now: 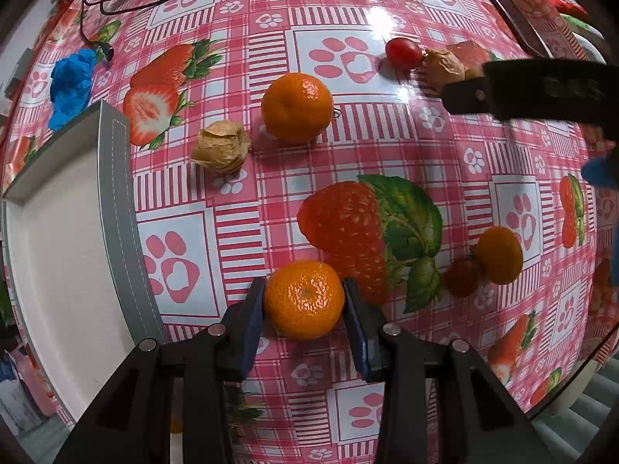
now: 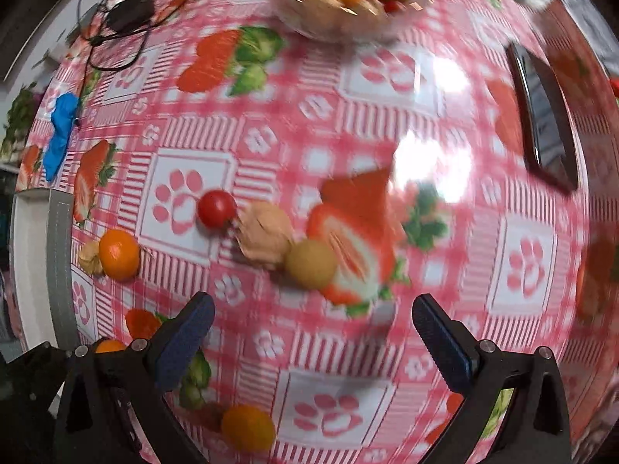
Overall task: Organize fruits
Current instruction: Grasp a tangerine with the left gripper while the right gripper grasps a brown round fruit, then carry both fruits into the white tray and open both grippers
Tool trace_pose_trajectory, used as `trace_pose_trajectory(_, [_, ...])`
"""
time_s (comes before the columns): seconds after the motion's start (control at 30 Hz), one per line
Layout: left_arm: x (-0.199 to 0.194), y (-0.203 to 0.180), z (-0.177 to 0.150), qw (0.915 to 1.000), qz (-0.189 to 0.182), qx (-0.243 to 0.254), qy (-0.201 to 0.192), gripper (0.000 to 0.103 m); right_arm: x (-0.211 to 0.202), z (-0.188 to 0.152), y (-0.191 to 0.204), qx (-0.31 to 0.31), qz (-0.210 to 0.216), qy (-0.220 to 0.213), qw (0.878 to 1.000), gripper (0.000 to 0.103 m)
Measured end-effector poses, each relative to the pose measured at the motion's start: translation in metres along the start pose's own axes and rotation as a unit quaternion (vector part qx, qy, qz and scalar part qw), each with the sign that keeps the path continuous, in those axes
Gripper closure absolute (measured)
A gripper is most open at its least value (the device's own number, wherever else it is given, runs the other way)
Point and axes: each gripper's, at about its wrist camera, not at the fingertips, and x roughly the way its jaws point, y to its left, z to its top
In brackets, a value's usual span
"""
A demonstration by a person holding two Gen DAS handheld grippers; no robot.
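Mandarin (image 1: 304, 299) sits between my left gripper (image 1: 304, 301) fingers, both blue pads (image 1: 253, 321) against its sides, so I'm clamped on it, just above the pink strawberry tablecloth (image 1: 387, 123). Ahead of those fingers: second mandarin (image 1: 297, 107) with a husked physalis (image 1: 221, 147) just left of it. Further ahead and right: cherry tomato (image 1: 403, 53) touching another husk. Right of the fingers: small orange fruit (image 1: 499, 255) against a dark red one (image 1: 462, 276). White tray (image 1: 116, 201) lies left of the fingers.

Right gripper (image 2: 313, 332) fingers spread wide, nothing between them. Right view is blurred. Just ahead: yellow round fruit (image 2: 311, 263), papery husk (image 2: 265, 234), tomato (image 2: 216, 208) in a touching row. Fruit bowl (image 2: 344, 25) far ahead. Phone (image 2: 545, 116) ahead right.
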Motion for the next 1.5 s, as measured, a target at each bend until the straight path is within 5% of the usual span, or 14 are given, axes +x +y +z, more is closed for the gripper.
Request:
trace_pose_trajectory(0.1, [-0.001, 0.000, 0.002, 1.0000, 0.000, -0.001, 0.001, 0.061, 0.007, 0.016, 0.017, -0.013, 0.000, 0.004, 1.000, 0.039])
trace_pose_trajectory(0.17, [-0.002, 0.001, 0.005, 1.0000, -0.001, -0.002, 0.001, 0.061, 0.011, 0.024, 0.024, -0.013, -0.001, 0.001, 1.000, 0.042])
trace_pose_trajectory(0.23, [-0.003, 0.001, 0.007, 1.0000, 0.000, 0.001, 0.001, 0.061, 0.013, 0.021, 0.029, -0.008, 0.006, -0.001, 1.000, 0.069])
trace_pose_trajectory(0.3, [-0.003, 0.000, 0.007, 1.0000, 0.000, 0.004, -0.001, 0.061, 0.010, 0.016, 0.024, 0.001, 0.019, -0.001, 1.000, 0.075])
trace_pose_trajectory(1.03, [-0.041, 0.008, -0.022, 0.9984, -0.053, 0.010, -0.015, 0.061, -0.029, -0.099, -0.009, 0.101, 0.076, 0.000, 0.992, 0.075])
trace_pose_trajectory(1.5, [-0.086, 0.059, -0.049, 0.9976, -0.049, -0.007, -0.049, 0.061, -0.066, -0.103, 0.044, 0.056, 0.072, -0.022, 0.996, 0.075])
